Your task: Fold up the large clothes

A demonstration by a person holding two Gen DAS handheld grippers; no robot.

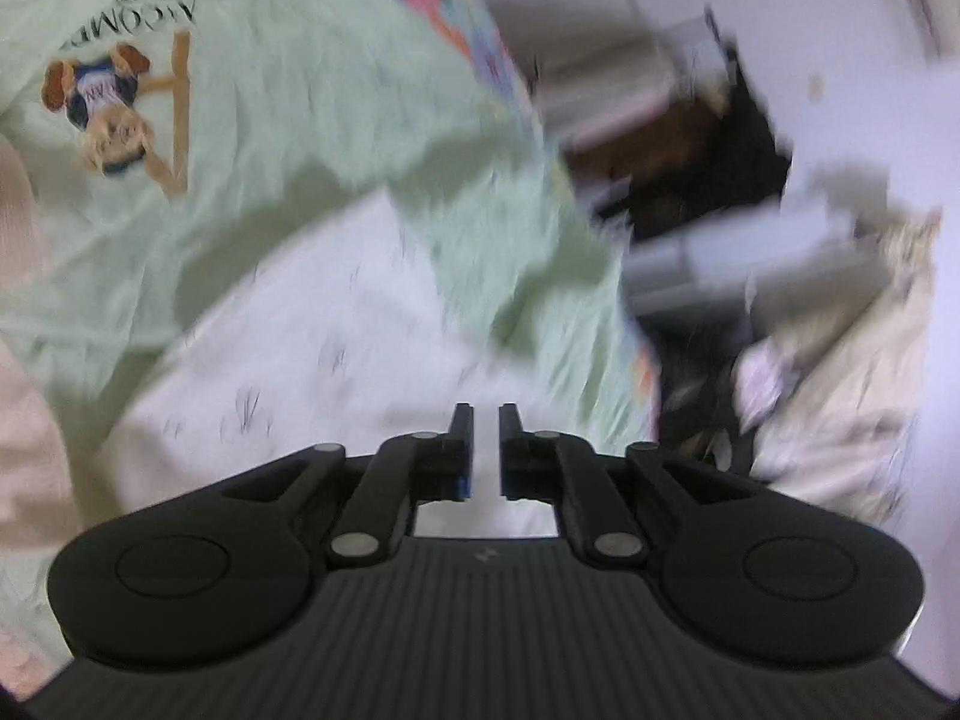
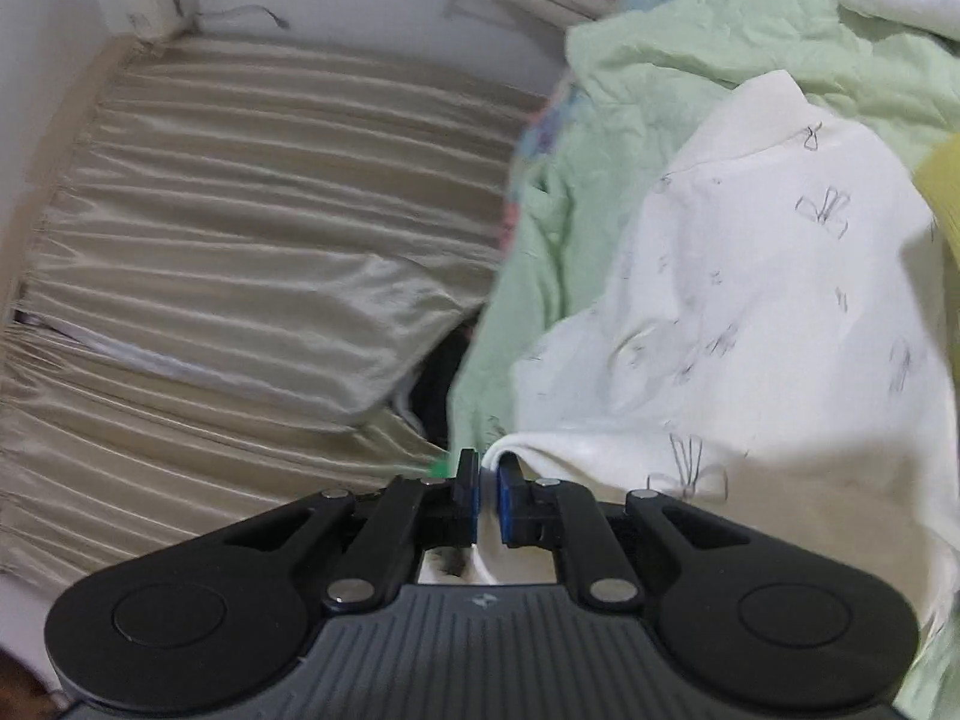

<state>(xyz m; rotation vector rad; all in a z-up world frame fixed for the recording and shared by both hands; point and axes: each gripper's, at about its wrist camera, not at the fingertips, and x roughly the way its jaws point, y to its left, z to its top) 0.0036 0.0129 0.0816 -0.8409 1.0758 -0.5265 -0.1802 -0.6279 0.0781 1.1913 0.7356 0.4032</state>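
A white garment with small dark bow prints [image 2: 750, 312] lies on a pale green sheet. My right gripper [image 2: 488, 461] is shut on a folded edge of this white garment, which bunches between the fingers. In the left wrist view the same white garment [image 1: 336, 360] lies under and ahead of my left gripper [image 1: 485, 414]. The left jaws stand a narrow gap apart with white cloth seen through the gap; the view is blurred and a grip cannot be made out. A green cloth with a cartoon dog print [image 1: 120, 102] lies at the upper left.
A beige pleated bed skirt or curtain [image 2: 252, 228] fills the left of the right wrist view. A floral-edged quilt [image 1: 456, 18] borders the green sheet [image 2: 690, 30]. Cluttered furniture and bags [image 1: 780, 276] stand right of the bed. A yellow item [image 2: 945, 192] shows at the right edge.
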